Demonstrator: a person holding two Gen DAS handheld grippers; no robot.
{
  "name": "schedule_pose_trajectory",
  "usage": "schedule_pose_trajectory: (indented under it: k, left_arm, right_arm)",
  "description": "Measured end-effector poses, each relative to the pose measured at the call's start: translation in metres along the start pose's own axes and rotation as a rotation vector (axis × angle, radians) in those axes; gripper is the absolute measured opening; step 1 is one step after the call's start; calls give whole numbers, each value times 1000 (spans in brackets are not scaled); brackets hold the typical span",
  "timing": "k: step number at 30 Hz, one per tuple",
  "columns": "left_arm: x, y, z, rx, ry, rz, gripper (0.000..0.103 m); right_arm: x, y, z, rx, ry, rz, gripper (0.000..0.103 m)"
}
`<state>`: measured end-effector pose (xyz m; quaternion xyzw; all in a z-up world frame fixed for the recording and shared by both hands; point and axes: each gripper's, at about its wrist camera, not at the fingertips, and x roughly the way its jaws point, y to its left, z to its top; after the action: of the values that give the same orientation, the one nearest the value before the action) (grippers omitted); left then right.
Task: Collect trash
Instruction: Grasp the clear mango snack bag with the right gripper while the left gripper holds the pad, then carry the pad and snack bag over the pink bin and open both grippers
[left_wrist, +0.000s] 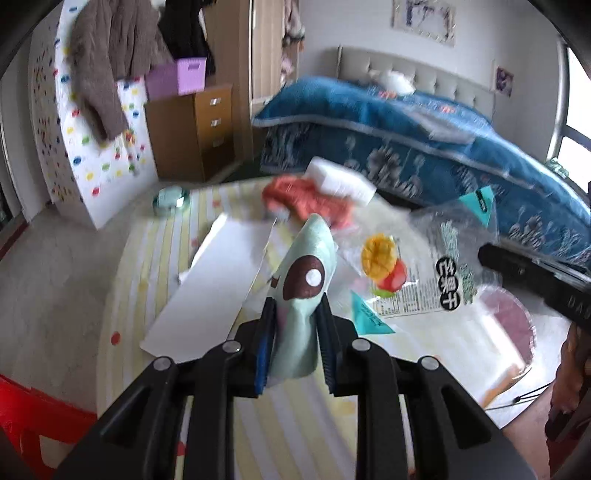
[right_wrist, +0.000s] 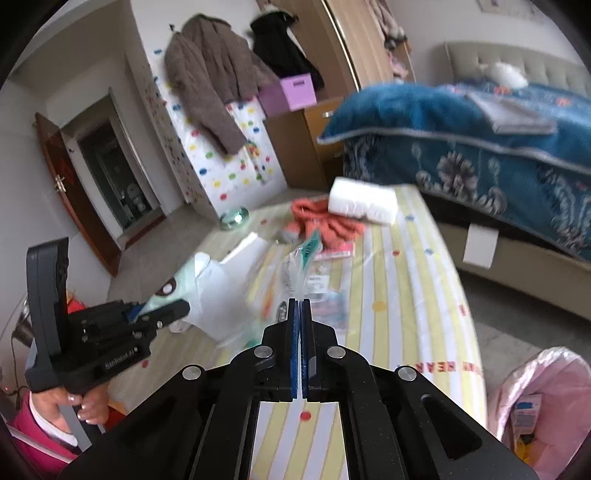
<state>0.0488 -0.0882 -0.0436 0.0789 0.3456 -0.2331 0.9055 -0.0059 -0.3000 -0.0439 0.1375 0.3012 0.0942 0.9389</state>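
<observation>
Though beside sponge (right_wrist: 362, 200), orange cloth (right_wrist: 325, 221)

Both grippers (right_wrist: 300, 306) are showing black frames with silver screws. Fingers (right_wrist: 293, 332) are wearing blue pads. Hand (right_wrist: 86, 404) is showing a magenta sleeve.

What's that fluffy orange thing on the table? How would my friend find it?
Start at the long table with the yellow-striped cloth beside the blue bed. At its far end lies a white foam block, and the crumpled orange knitted cloth sits right against it. It is the only fuzzy orange item there; its neighbours are shiny plastic wrappers and flat white paper.
</observation>
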Motion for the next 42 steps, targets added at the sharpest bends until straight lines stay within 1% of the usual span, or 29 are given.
schedule_pose_trajectory:
  k: [1,2,5,7,9,10,11,14,15,20,23,24,26,28,31,33,37,38,39,40,41,42]
  left_arm:
    - [-6,-4,2,4,-15,-8,20]
    - [-15,-10,5,10,-37,-22,17]
    - [-32,-25,10,31,-85,-42,15]
    - [-39,-34,14,48,-109,-56,13]
    - [-46,-48,17,72,-135,-71,8]
    - [-47,-54,19,81,-142,-80,8]
    - [-48,-63,20,96,-149,-97,7]
    - [-44,-91,24,148,-159,-132,6]
    - [-42,-102,24,166,-157,-148,6]
    - [-25,-165,31,262,-148,-236,6]
    - [-10,-211,32,328,-141,-300,6]
    - [-8,-222,30,341,-137,-318,6]
    - [3,-250,27,369,-124,-365,6]
    - [18,-276,24,391,-100,-412,6]
    - [35,-300,16,405,-60,-448,6]
    - [48,-317,12,413,-34,-462,6]
    - [66,-337,11,418,-2,-484,7]
    - [71,-341,11,415,6,-488,10]
    - [75,-344,12,409,12,-490,17]
    - [78,-346,12,402,17,-489,28]
    - [82,-346,14,383,28,-475,54]
    - [84,-344,15,359,32,-471,59]
  right_arm:
    - [-7,1,0,-5,-14,-3,0]
    - [-17,4,0,-14,-35,-5,0]
    - [-45,8,0,-36,-94,-15,0]
    - [-61,9,-1,-62,-138,-46,0]
    - [-79,8,-3,-81,-177,-95,0]
    - [-85,8,-4,-86,-187,-111,0]
    - [-97,3,-8,-93,-205,-157,0]
    - [-114,-5,-13,-87,-219,-206,0]
    - [-123,-14,-16,-71,-224,-234,0]
    - [-155,-47,-30,-18,-234,-337,0]
    - [-170,-77,-40,38,-227,-405,0]
    - [-177,-93,-46,71,-221,-442,0]
    - [-183,-106,-53,97,-215,-474,0]
    - [-190,-127,-63,137,-200,-537,0]
    - [-194,-151,-76,181,-175,-593,0]
    - [-194,-165,-83,203,-157,-616,0]
    - [-190,-193,-96,243,-113,-650,1]
    - [-189,-197,-99,248,-107,-653,1]
    - [-185,-204,-102,260,-94,-656,1]
    - [-183,-211,-103,266,-89,-658,3]
    - [-182,-215,-105,272,-83,-660,6]
    - [-179,-218,-106,282,-74,-661,9]
